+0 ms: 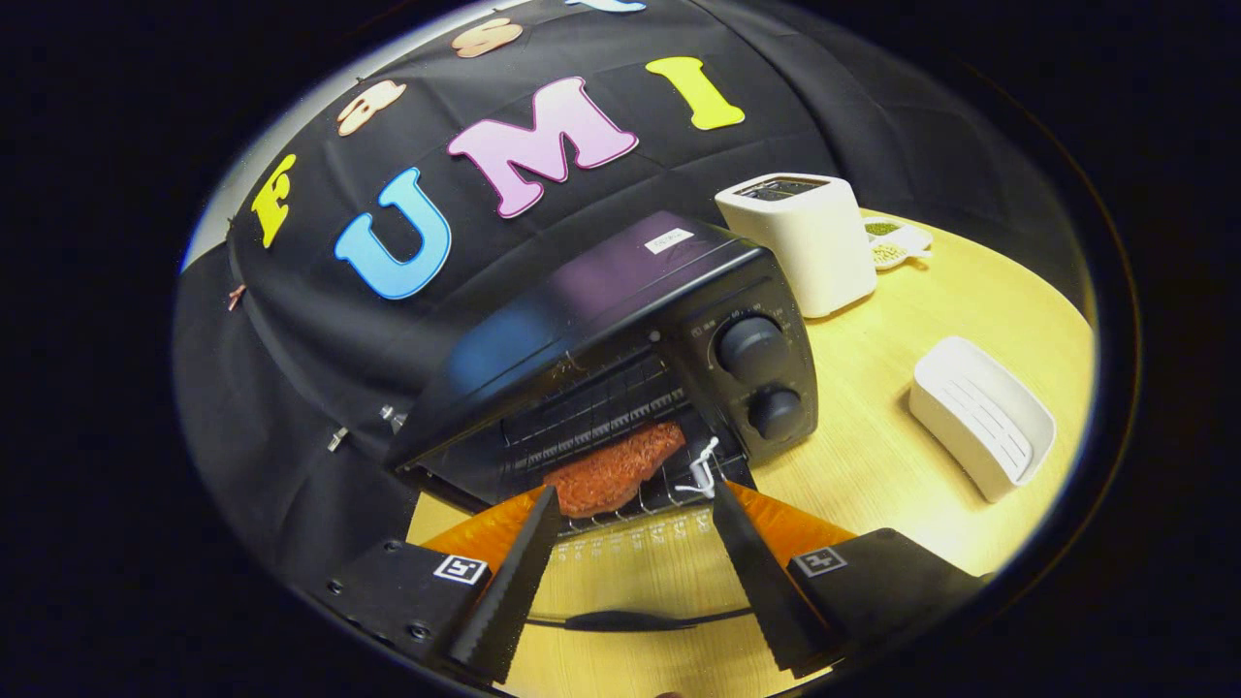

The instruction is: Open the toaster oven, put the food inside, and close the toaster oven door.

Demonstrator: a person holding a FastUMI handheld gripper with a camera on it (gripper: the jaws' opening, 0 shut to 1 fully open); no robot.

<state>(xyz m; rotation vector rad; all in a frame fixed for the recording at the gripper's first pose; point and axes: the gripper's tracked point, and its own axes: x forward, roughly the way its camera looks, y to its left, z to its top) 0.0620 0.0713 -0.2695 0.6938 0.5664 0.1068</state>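
Claw [635, 504] spread open at the mouth of the open toaster oven [620, 349], gripping nothing.

The reddish food slab [611, 470] lies on the wire rack [669, 490] just ahead of the fingers, at the oven's mouth. A white label on the oven's top is too small to read. Beyond stand a white toaster [805, 242] and a white ribbed tray [979, 412] on the wooden table [873, 465].

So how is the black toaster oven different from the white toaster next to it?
The toaster oven is black, wide and low; the white toaster is tall and narrow. The toaster oven has two front knobs and its door is open with reddish food on the rack; the toaster has top slots. Both sit on the wooden table. The gripper is open before the food.
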